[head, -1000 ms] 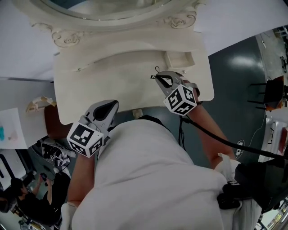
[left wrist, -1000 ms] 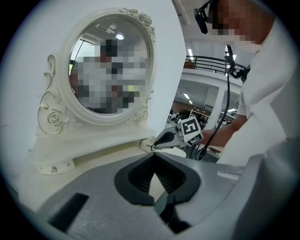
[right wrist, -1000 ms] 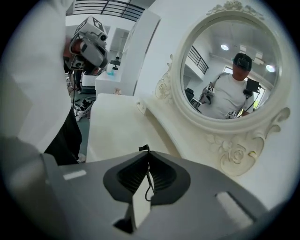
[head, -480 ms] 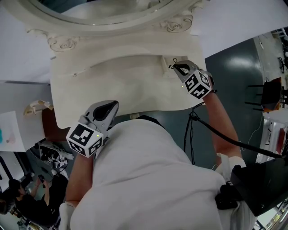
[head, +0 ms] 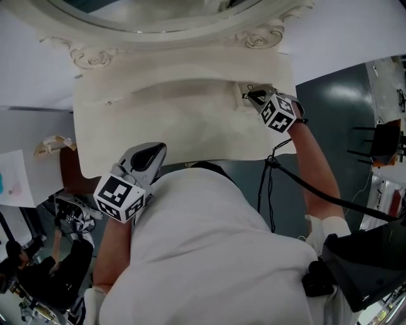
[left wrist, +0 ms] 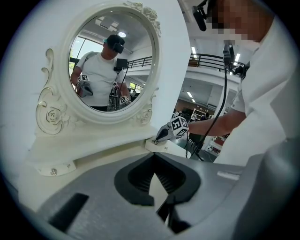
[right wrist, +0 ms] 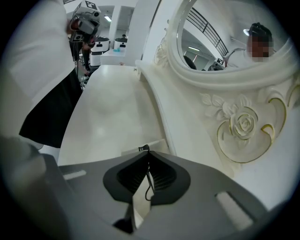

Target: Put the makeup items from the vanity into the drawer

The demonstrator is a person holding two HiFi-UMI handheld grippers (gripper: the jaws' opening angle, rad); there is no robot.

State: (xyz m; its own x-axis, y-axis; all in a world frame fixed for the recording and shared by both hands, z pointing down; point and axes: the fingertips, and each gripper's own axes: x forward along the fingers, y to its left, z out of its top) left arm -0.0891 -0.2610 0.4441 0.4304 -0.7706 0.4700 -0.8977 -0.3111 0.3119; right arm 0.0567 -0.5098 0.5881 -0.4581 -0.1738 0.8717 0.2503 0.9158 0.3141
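Observation:
The white vanity top (head: 171, 120) spreads below its oval mirror (head: 152, 16). My right gripper (head: 250, 94) is at the top's right back corner, over a small open drawer (head: 241, 92) that it mostly hides. It is shut on a small thin black item (right wrist: 146, 149) with a wire loop, pinched at the jaw tips just above the drawer's pale rim (right wrist: 133, 151). My left gripper (head: 155, 150) hangs at the vanity's front edge close to the person's body, shut with nothing in it. The left gripper view shows the right gripper (left wrist: 161, 136) at the drawer (left wrist: 164, 147).
A carved rose frame (right wrist: 241, 124) rises right beside the right gripper. A black cable (head: 317, 190) trails from the right arm over the dark floor (head: 336, 114). A dark chair (head: 384, 130) stands far right. Another person (head: 44, 273) is at lower left.
My right gripper has carried the thin black item from the middle of the vanity top back and to the right, to the small drawer. The left gripper has stayed put.

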